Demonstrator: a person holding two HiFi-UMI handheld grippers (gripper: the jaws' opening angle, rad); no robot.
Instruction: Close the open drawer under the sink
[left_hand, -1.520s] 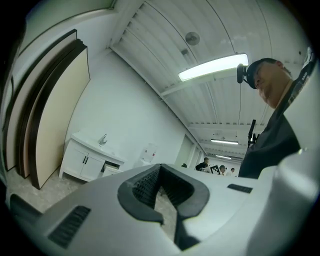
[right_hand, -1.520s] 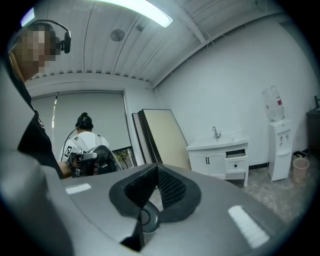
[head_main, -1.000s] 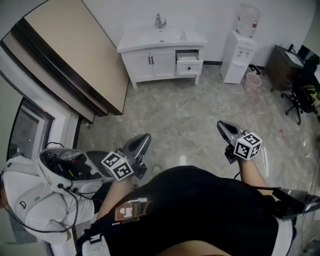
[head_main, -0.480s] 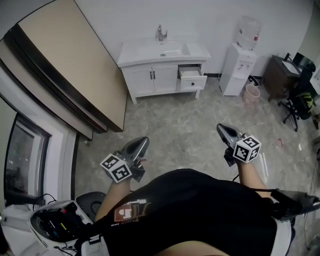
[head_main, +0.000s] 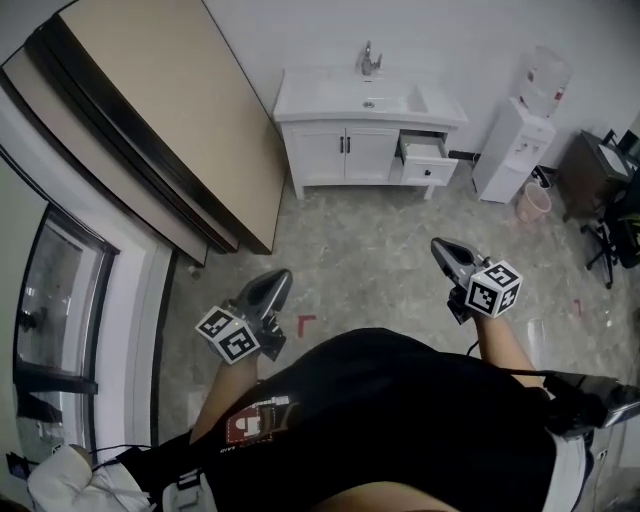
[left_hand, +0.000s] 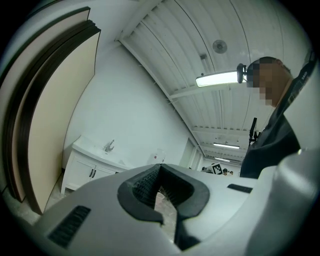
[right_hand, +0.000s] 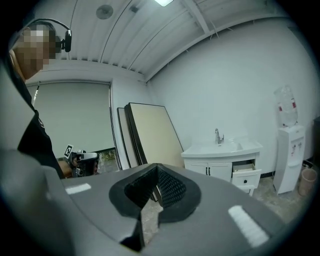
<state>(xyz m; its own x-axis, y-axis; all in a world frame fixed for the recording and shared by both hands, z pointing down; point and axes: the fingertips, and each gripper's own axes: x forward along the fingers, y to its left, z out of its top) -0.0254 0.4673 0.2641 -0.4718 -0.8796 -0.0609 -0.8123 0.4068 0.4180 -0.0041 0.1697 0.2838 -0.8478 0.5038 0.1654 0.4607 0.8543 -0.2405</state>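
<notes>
The white sink cabinet (head_main: 365, 130) stands against the far wall. Its upper right drawer (head_main: 425, 150) is pulled out, and the double doors to its left are closed. My left gripper (head_main: 278, 277) and right gripper (head_main: 438, 246) hover over the floor, well short of the cabinet, both pointing toward it. Both are shut with nothing between the jaws. In the right gripper view, the open drawer (right_hand: 247, 175) shows beyond the right gripper (right_hand: 157, 167), off to its right. The left gripper view has the cabinet (left_hand: 90, 167) at far left, past the left gripper (left_hand: 159, 167).
Large beige panels (head_main: 150, 120) lean on the left wall. A water dispenser (head_main: 520, 140) and a pink bin (head_main: 533, 203) stand right of the cabinet, a dark desk (head_main: 598, 160) further right. A red mark (head_main: 305, 322) is on the marble floor (head_main: 370, 250).
The person has walked toward the cabinet with both grippers, and the cabinet has shifted right in the head view. The white jacket and the helmet have slid toward the lower left edge.
</notes>
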